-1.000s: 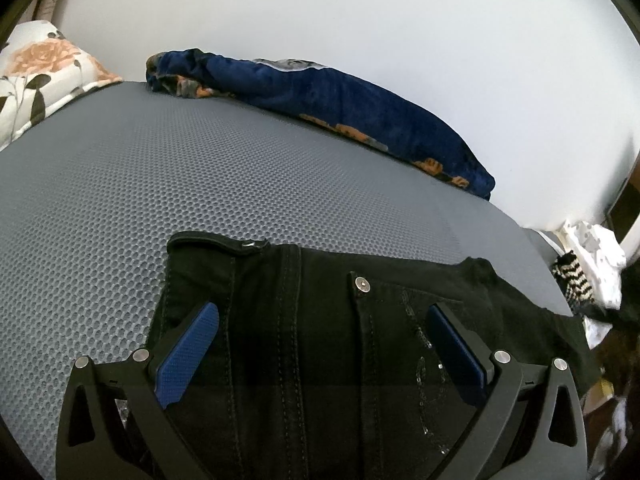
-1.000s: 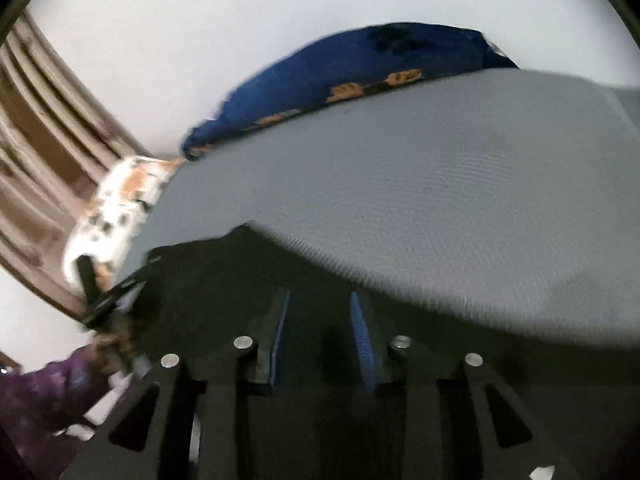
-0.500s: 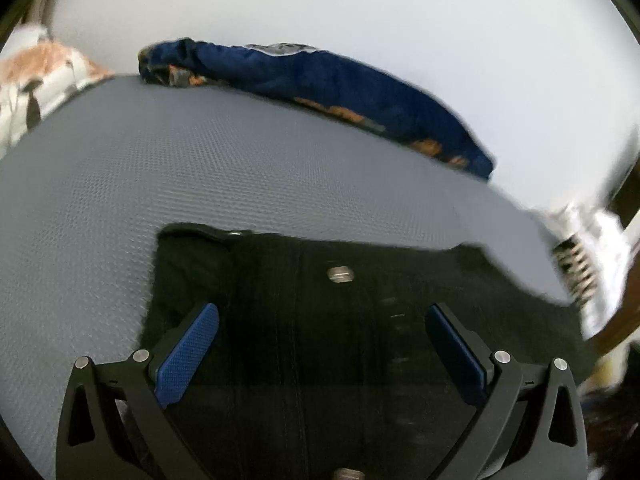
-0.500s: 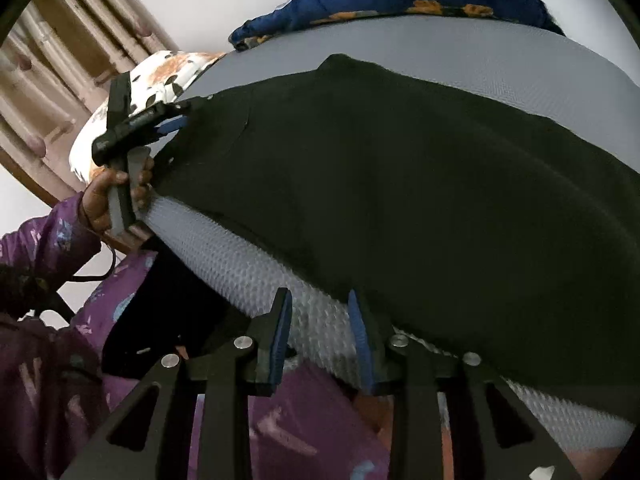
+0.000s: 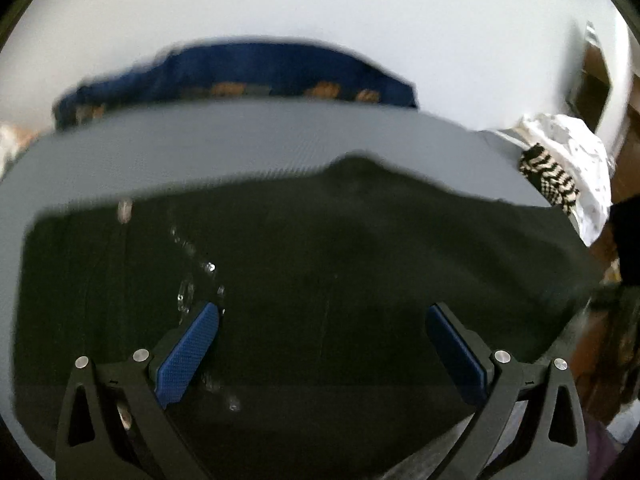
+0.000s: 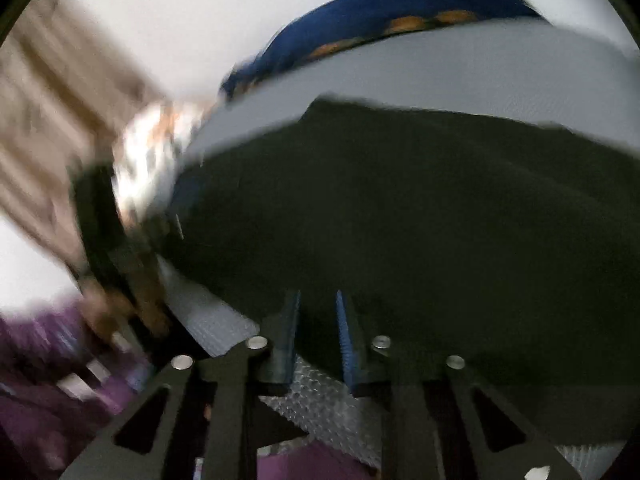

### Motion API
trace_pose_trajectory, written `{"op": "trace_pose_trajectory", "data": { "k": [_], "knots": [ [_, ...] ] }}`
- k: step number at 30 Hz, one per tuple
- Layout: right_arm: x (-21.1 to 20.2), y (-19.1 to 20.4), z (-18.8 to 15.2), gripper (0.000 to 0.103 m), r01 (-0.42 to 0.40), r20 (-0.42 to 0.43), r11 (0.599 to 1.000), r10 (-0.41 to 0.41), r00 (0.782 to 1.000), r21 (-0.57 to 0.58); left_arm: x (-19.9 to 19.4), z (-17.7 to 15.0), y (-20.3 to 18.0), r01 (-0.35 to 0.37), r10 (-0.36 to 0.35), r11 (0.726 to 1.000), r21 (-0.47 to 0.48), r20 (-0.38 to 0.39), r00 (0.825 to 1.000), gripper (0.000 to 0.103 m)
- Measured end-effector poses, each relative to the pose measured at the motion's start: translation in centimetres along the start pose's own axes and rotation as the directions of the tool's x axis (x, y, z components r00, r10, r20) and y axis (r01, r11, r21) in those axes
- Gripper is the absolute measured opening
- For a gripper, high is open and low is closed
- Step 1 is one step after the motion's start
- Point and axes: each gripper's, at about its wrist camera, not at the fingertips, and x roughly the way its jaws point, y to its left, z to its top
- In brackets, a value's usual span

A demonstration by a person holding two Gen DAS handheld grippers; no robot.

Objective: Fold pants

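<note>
Black denim pants [image 5: 320,280] flat on grey mesh bed [image 5: 240,148] for folding | left gripper [image 5: 322,330] fingers spread wide above cloth, holding nothing | right gripper [image 6: 316,332] fingers narrowly apart at near hem, likely seeking an edge

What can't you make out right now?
- Left view: the pants run off the bottom edge, so their near part is hidden; motion blur smears the studs.
- Right view: the right gripper is nearly shut, but blur hides whether it pinches cloth.
- Right view: the left gripper is a blur.
</note>
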Motion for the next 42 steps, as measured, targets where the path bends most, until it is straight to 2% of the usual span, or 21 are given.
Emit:
{"op": "trace_pose_trajectory", "data": {
  "k": [3, 7, 10, 11, 15, 16, 18, 19, 21, 22, 23, 26, 28, 31, 33, 35, 36, 38, 39, 40, 42],
  "knots": [
    [-3.5, -2.6, 1.4, 0.021, -0.021, 0.154, 0.998, 0.011, 0.988, 0.065, -0.5, -0.1, 0.1, -0.008, 0.008, 1.000, -0.009, 0.023, 1.000, 0.102],
    [-4.8, -8.6, 1.7, 0.022, 0.077, 0.147, 0.986, -0.099, 0.984, 0.151, -0.2, 0.0, -0.1, -0.021, 0.021, 1.000, 0.004, 0.010, 1.000, 0.102],
    [-8.4, -15.9, 0.7, 0.007, 0.066, 0.184, 0.941, -0.133, 0.974, 0.332, -0.1, -0.3, -0.2, -0.024, 0.024, 0.999, 0.030, 0.005, 1.000, 0.102],
    [-10.2, -18.0, 0.5, 0.002, 0.106, 0.201, 0.919, -0.193, 0.960, 0.380, -0.1, -0.4, -0.2, -0.028, 0.027, 0.999, 0.041, 0.008, 1.000, 0.102],
    [-16.1, -24.3, 0.0, 0.000, 0.220, 0.238, 0.847, -0.369, 0.898, 0.485, 0.1, -0.4, -0.5, -0.046, 0.045, 0.997, 0.062, 0.005, 0.999, 0.102],
    [-17.4, -25.2, -0.2, 0.001, 0.246, 0.242, 0.826, -0.411, 0.879, 0.508, 0.1, -0.4, -0.5, -0.048, 0.047, 0.997, 0.061, 0.006, 0.999, 0.102],
    [-19.5, -25.5, -0.3, 0.014, 0.333, 0.245, 0.766, -0.529, 0.812, 0.550, 0.0, -0.3, -0.6, -0.044, 0.043, 0.998, 0.050, 0.007, 0.999, 0.102],
    [-20.1, -24.9, -0.1, 0.013, 0.322, 0.278, 0.771, -0.532, 0.800, 0.549, 0.0, -0.2, -0.5, -0.040, 0.040, 0.998, 0.041, 0.007, 0.999, 0.102],
    [-19.7, -22.1, 0.8, 0.013, 0.210, 0.370, 0.857, -0.408, 0.835, 0.471, -0.2, 0.2, -0.2, -0.029, 0.029, 1.000, -0.003, 0.008, 1.000, 0.102],
    [-18.4, -19.8, 1.9, 0.015, 0.170, 0.381, 0.910, -0.320, 0.868, 0.377, -0.5, 0.4, 0.0, -0.017, 0.017, 0.999, -0.045, 0.015, 1.000, 0.102],
    [-17.3, -18.3, 2.6, 0.017, 0.154, 0.368, 0.936, -0.270, 0.890, 0.316, -0.6, 0.7, 0.2, -0.006, 0.008, 0.997, -0.073, 0.022, 1.000, 0.102],
    [-11.3, -14.0, 5.3, 0.021, 0.045, 0.229, 0.991, -0.073, 0.971, 0.128, -0.7, 1.3, 0.1, 0.008, -0.005, 0.995, -0.100, 0.032, 0.999, 0.102],
    [-7.3, -11.7, 6.7, 0.021, 0.090, 0.105, 0.996, -0.090, 0.990, 0.010, -0.5, 1.6, -0.4, 0.001, 0.000, 0.998, -0.067, 0.024, 1.000, 0.102],
    [-3.9, -11.8, 8.0, 0.020, 0.170, 0.008, 0.985, -0.169, 0.986, -0.038, 0.2, 1.9, -1.0, -0.022, 0.022, 1.000, -0.022, 0.016, 1.000, 0.102],
    [-3.8, -13.6, 9.2, 0.003, 0.229, 0.014, 0.973, -0.228, 0.973, -0.014, 0.8, 1.8, -0.8, -0.036, 0.037, 0.999, -0.021, 0.007, 0.999, 0.102],
    [-4.9, -15.9, 10.0, 0.000, 0.352, 0.045, 0.936, -0.352, 0.935, 0.013, 1.2, 1.6, -0.1, -0.040, 0.040, 0.998, -0.047, 0.002, 0.999, 0.102],
    [-5.6, -17.1, 10.2, 0.000, 0.355, 0.059, 0.934, -0.357, 0.932, 0.045, 1.2, 1.6, 0.1, -0.030, 0.031, 0.998, -0.063, 0.012, 0.999, 0.102],
    [-7.0, -20.1, 10.2, 0.000, 0.415, 0.084, 0.901, -0.427, 0.901, 0.129, 1.3, 1.5, 0.0, -0.031, 0.032, 0.998, -0.061, 0.016, 0.999, 0.102],
    [-8.0, -21.3, 10.1, 0.000, 0.426, 0.101, 0.890, -0.444, 0.890, 0.161, 1.3, 1.4, -0.1, -0.040, 0.040, 0.998, -0.050, 0.013, 0.999, 0.102],
    [-9.4, -22.6, 9.8, 0.012, 0.429, 0.120, 0.873, -0.463, 0.878, 0.231, 1.4, 1.4, -0.2, -0.046, 0.047, 0.998, -0.042, 0.010, 0.999, 0.102],
    [-12.9, -24.1, 8.5, 0.021, 0.295, 0.245, 0.882, -0.397, 0.884, 0.367, 1.4, 1.4, -0.4, -0.055, 0.055, 0.998, -0.031, 0.007, 0.998, 0.102]
  ]
}}
